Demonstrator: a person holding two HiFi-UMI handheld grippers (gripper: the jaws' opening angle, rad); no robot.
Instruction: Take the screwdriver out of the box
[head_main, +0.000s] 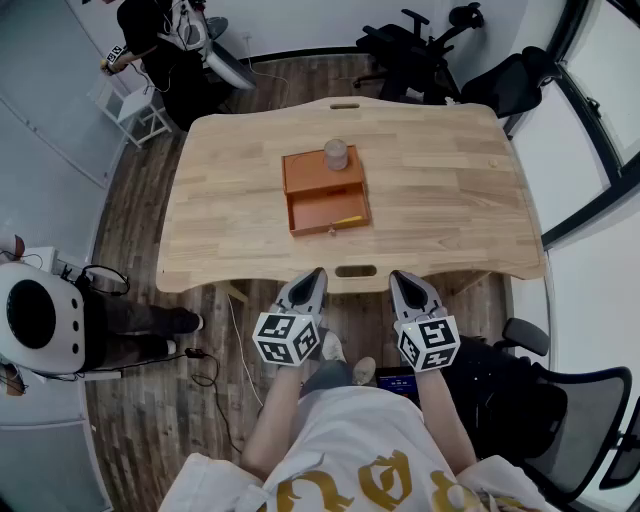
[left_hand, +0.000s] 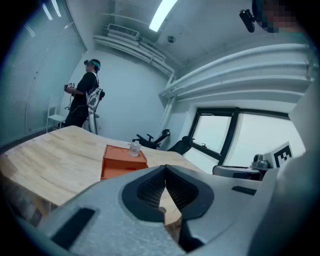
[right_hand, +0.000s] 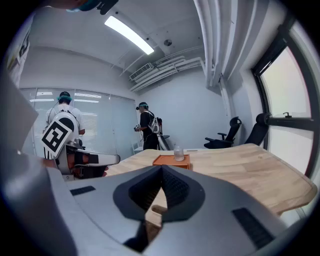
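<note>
An orange box sits at the middle of the wooden table, its drawer pulled out toward me. A yellow screwdriver lies inside the drawer. A small clear jar stands on the box's top. Both grippers hover off the table's near edge, well short of the box. My left gripper is shut and empty, and so is my right gripper. The box and jar show ahead in the left gripper view, and the box in the right gripper view.
A handle slot is cut in the table's near edge. Black office chairs stand behind the table and one at my right. A person stands at the far left beside a white stool. A white device sits on the floor at left.
</note>
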